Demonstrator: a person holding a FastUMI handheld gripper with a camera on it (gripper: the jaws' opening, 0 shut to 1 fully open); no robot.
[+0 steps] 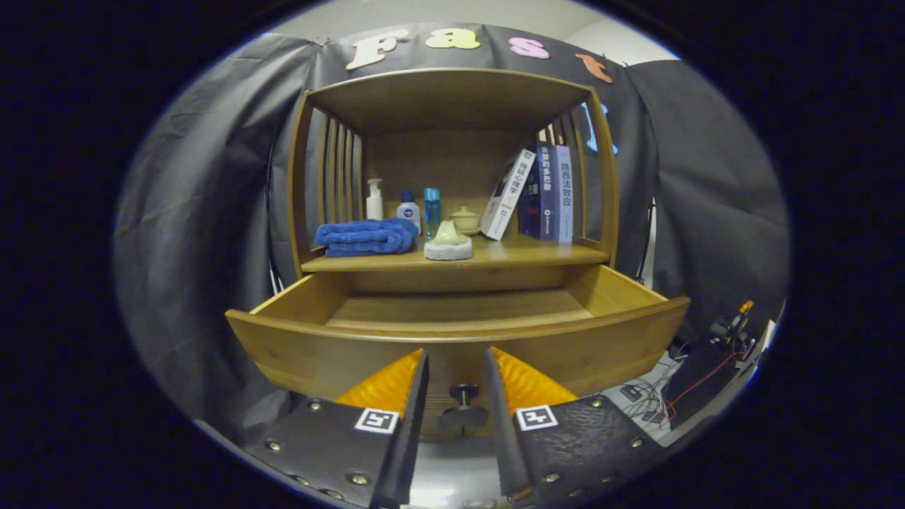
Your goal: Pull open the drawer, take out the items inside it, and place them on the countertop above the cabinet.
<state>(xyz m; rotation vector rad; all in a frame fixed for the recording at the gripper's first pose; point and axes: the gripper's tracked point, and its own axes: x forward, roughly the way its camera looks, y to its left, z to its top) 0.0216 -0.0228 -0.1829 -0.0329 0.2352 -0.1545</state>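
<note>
The wooden cabinet's drawer stands pulled out toward me, and the part of its floor that I can see is bare. Its dark round knob sits on the drawer front, in the gap between my fingers and a little beyond their tips. My gripper is open and holds nothing. On the countertop above the drawer lie a folded blue towel and a pale green piece on a white round base.
At the back of the countertop stand a white pump bottle, two small blue bottles and a small lidded pot. Several books lean at its right. Cables and equipment lie low to the right of the cabinet.
</note>
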